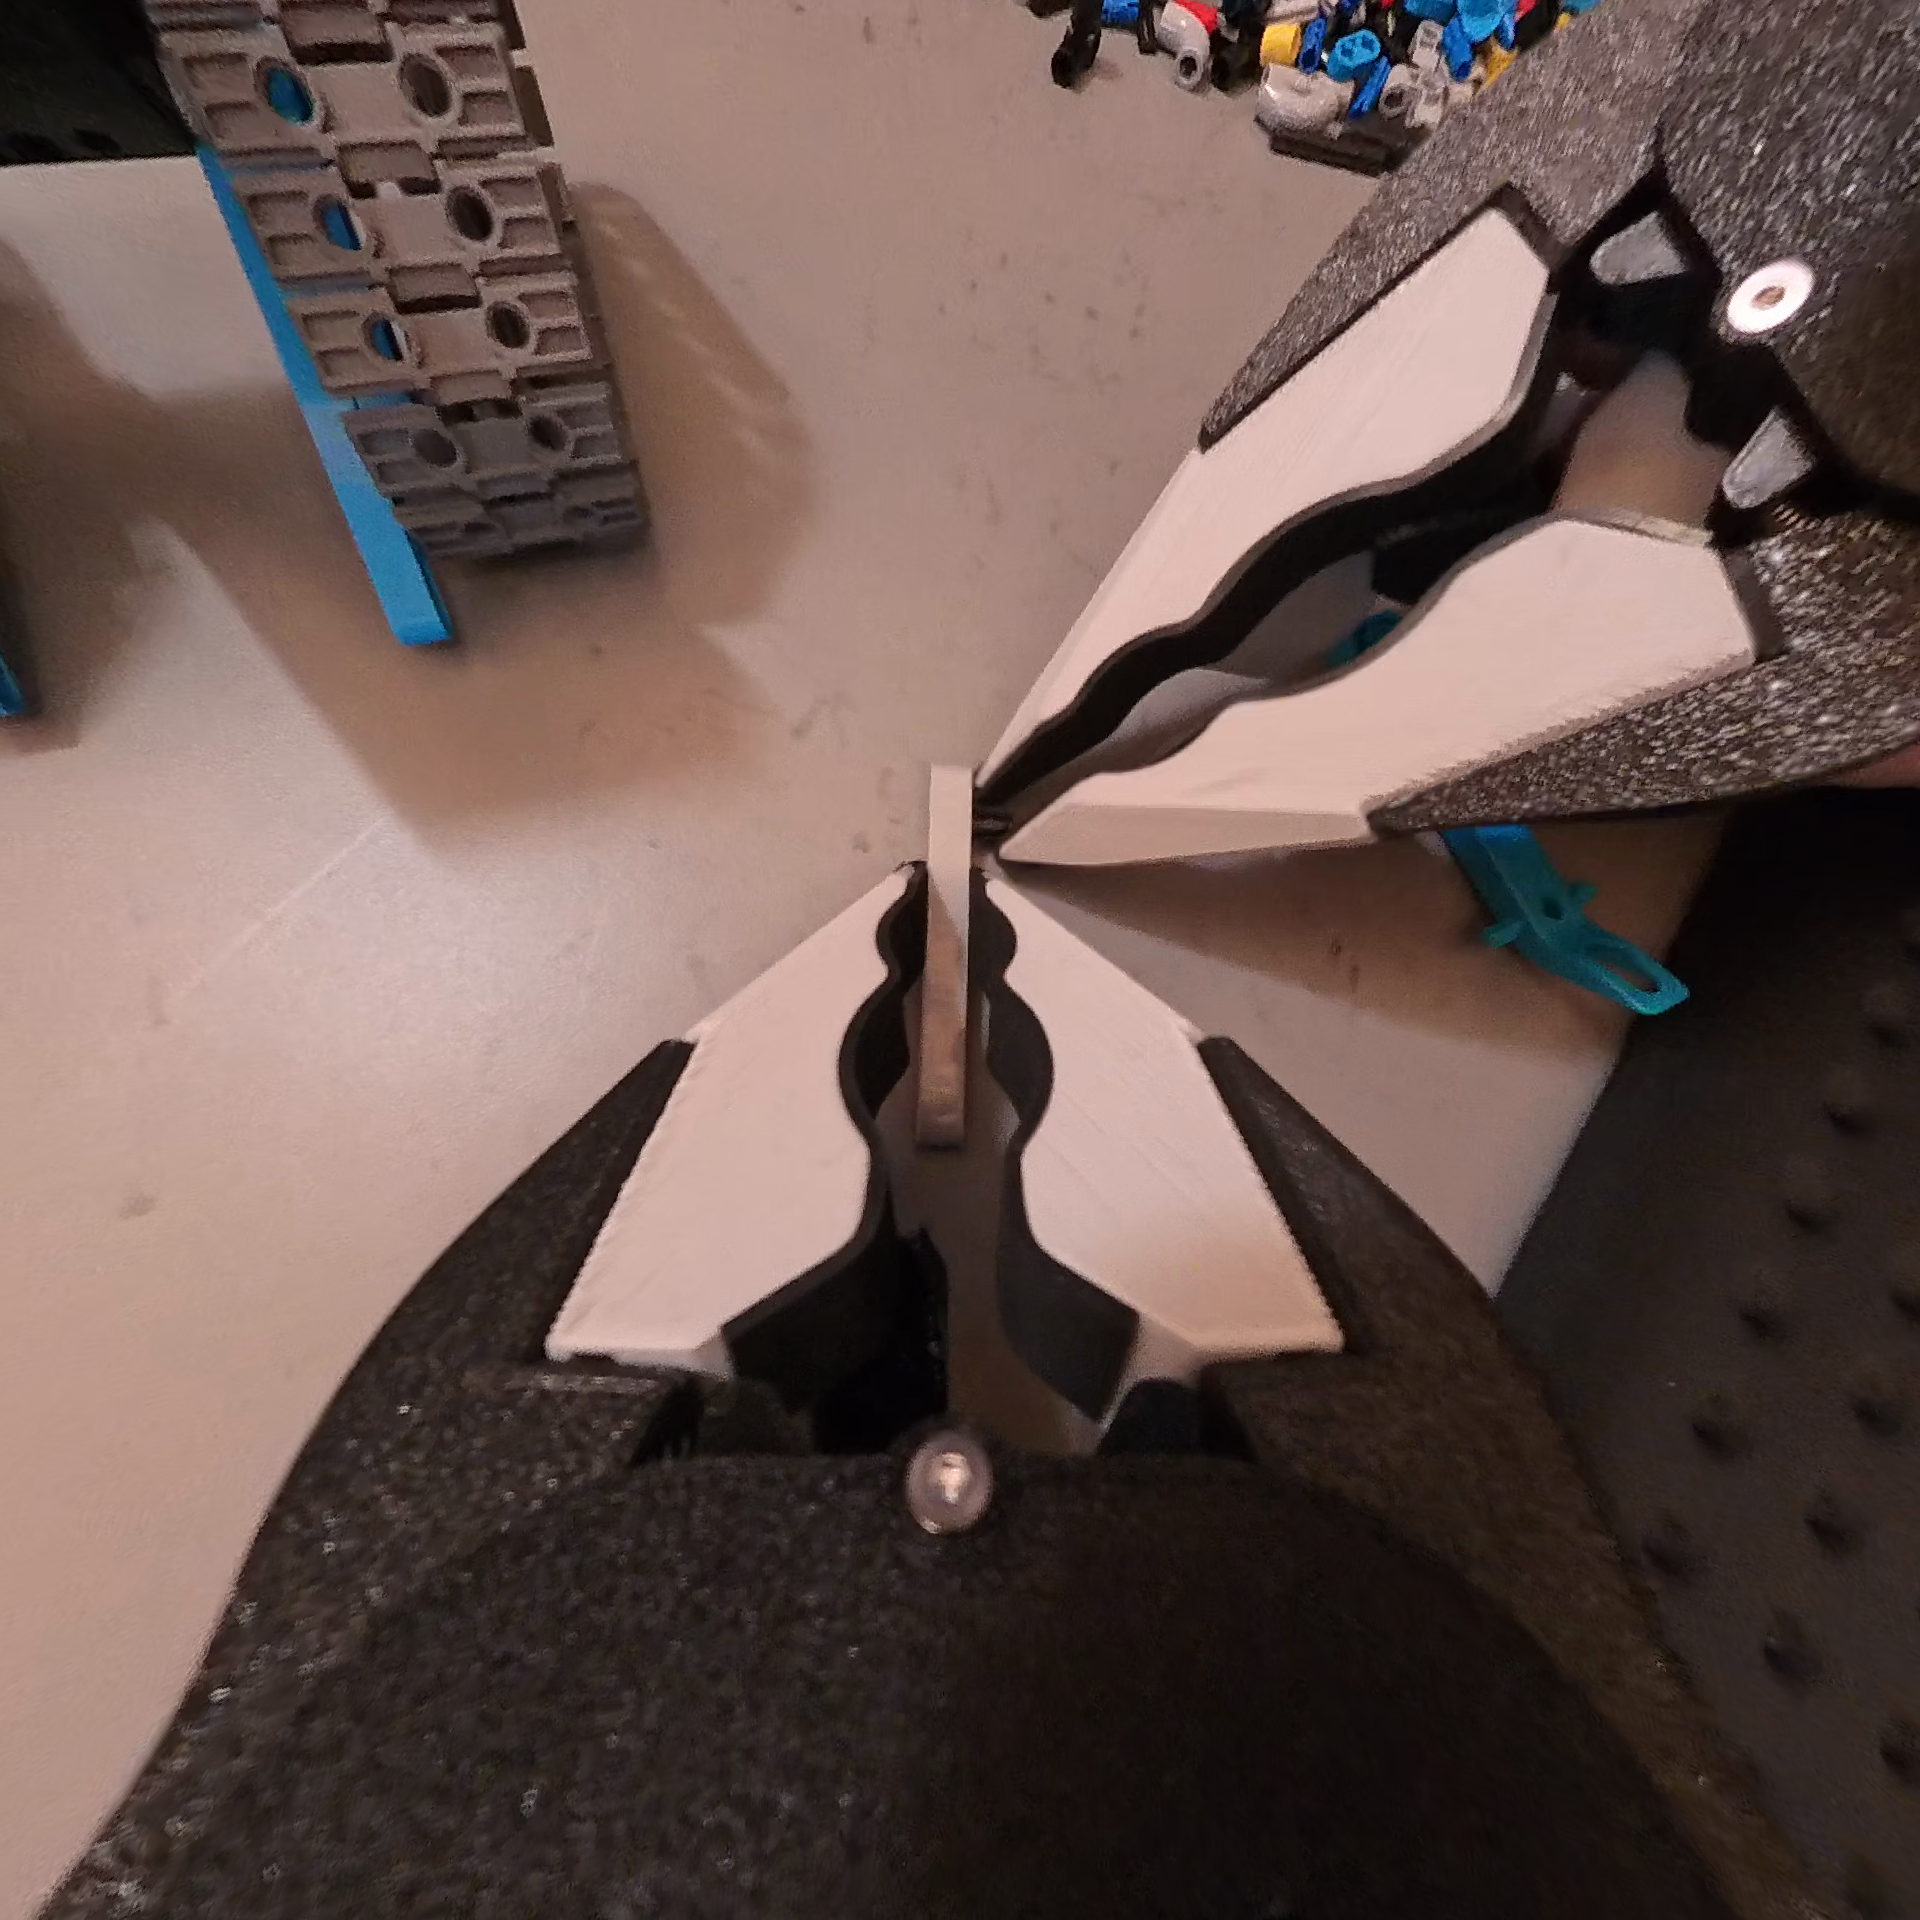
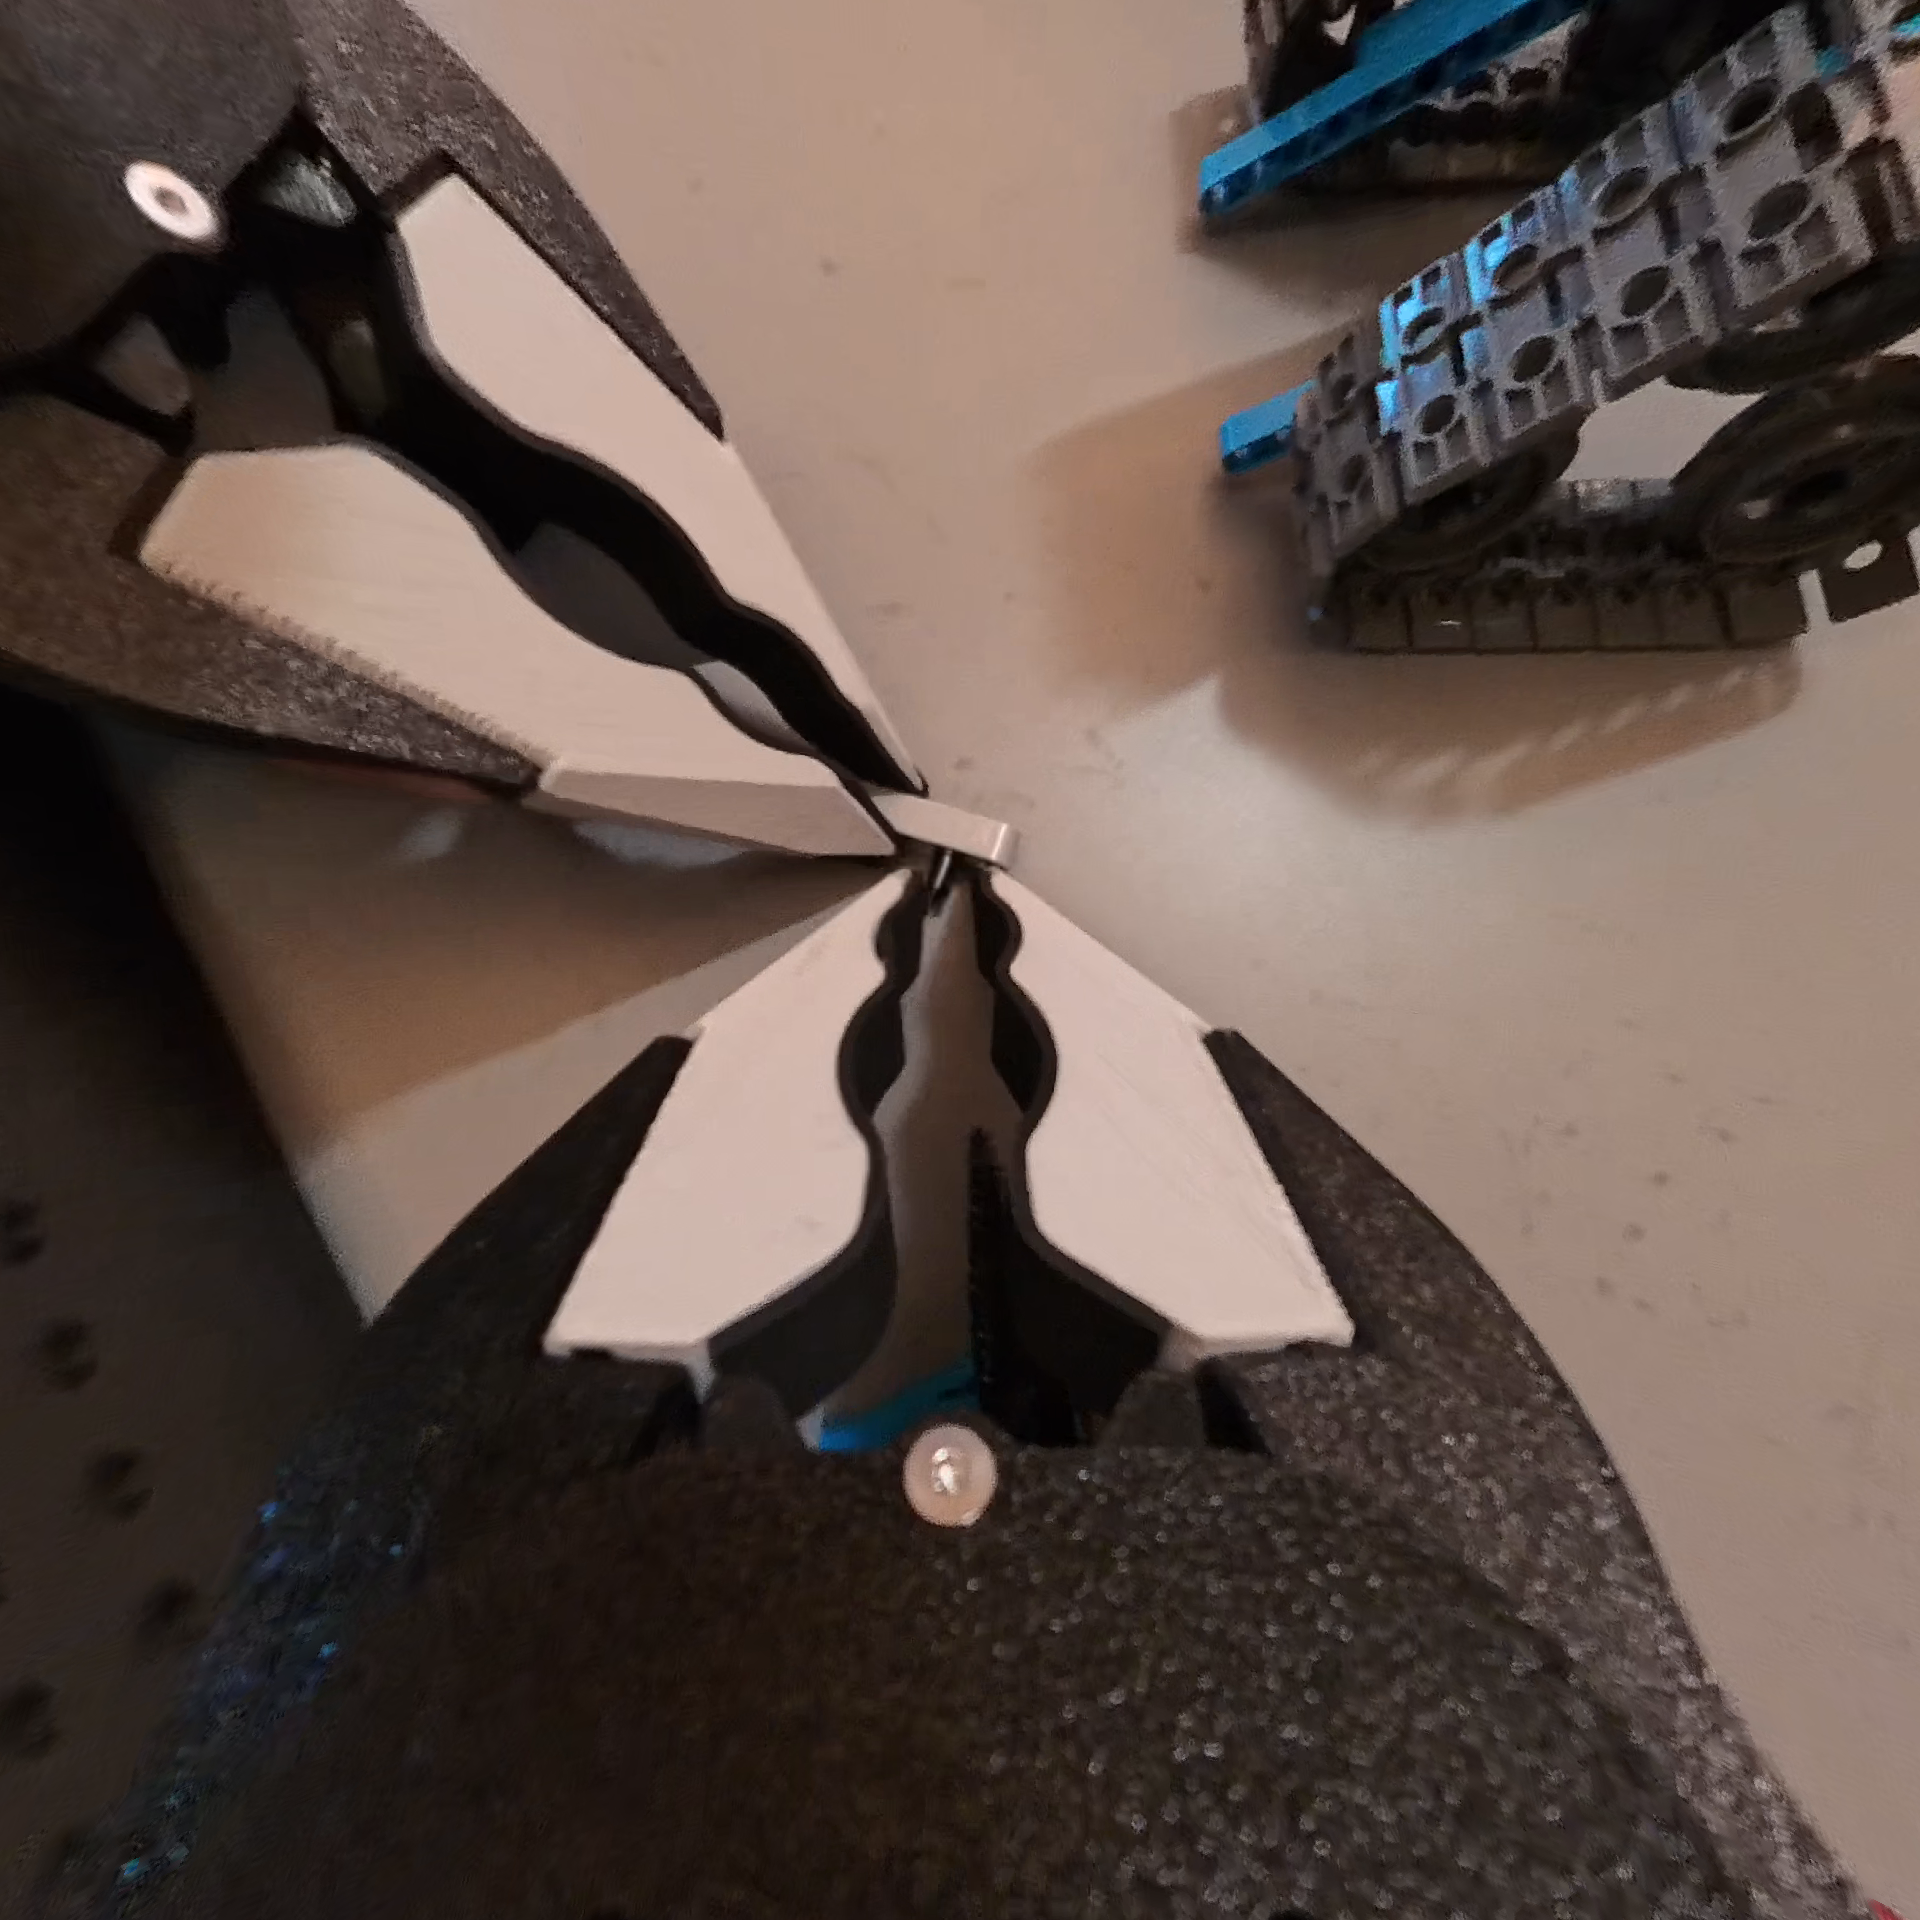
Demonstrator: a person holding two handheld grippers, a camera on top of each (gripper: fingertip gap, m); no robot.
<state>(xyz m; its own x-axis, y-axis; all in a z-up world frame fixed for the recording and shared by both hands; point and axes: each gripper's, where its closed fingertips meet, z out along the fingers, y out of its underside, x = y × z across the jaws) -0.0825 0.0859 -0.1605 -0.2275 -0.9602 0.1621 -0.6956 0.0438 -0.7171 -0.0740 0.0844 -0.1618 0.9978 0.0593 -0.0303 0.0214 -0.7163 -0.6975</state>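
My left gripper [image 1: 948,883] is shut on a flat grey beam [image 1: 948,997] held upright between its fingers, with the beam's rounded end sticking out past the tips. My right gripper [image 1: 992,821] comes in from the upper right, shut on a small dark pin [image 1: 989,823] that touches the side of the beam's end. In the right wrist view my right gripper [image 2: 940,883] pinches the pin [image 2: 940,878] right under the beam's end [image 2: 961,826], which my left gripper [image 2: 894,816] holds from the upper left. Both hover above the beige table.
A tracked vehicle with grey treads and blue beams [image 1: 416,291] stands at the far left, also in the right wrist view [image 2: 1610,395]. A pile of small coloured parts [image 1: 1330,52] lies far off. A teal part [image 1: 1558,925] lies near a black perforated board [image 1: 1766,1299]. Both grippers' tips are close together, under 4 cm apart.
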